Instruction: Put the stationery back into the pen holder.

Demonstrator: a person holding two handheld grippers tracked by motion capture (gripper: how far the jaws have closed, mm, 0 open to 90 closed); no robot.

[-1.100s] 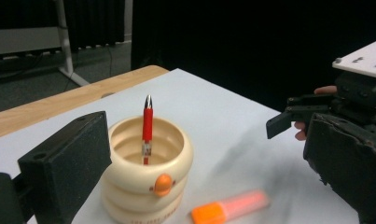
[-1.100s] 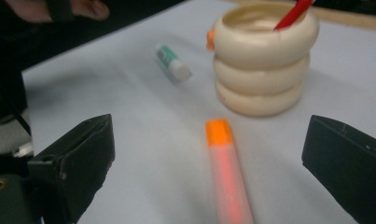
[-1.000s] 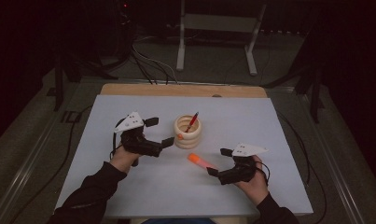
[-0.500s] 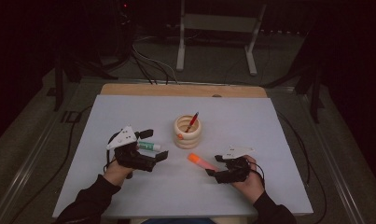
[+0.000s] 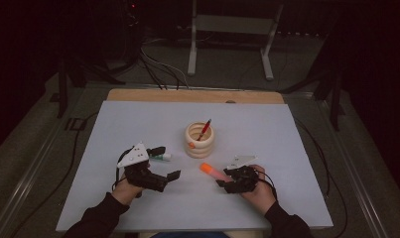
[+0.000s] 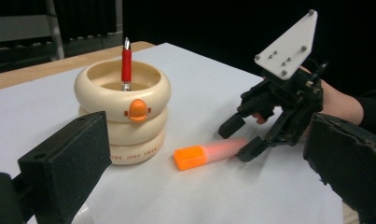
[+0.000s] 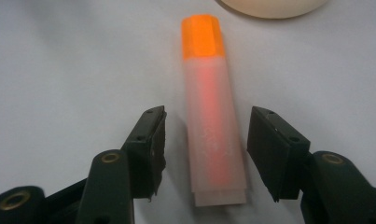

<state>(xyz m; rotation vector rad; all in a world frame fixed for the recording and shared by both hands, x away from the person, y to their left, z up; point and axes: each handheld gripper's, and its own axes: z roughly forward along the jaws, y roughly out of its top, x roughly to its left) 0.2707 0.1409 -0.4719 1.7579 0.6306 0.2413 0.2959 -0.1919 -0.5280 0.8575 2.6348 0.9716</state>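
White desk (image 5: 297,148) under everything, so I judge depth by shadows. My right claw (image 7: 204,140) has just been closing, its jaws either side of the orange highlighter (image 7: 211,116) but not yet pressing; I'd square up, then squeeze mid-barrel. The left claw (image 5: 163,163) gapes empty, a small green-and-white tube (image 5: 163,157) lying just beside its far jaw.
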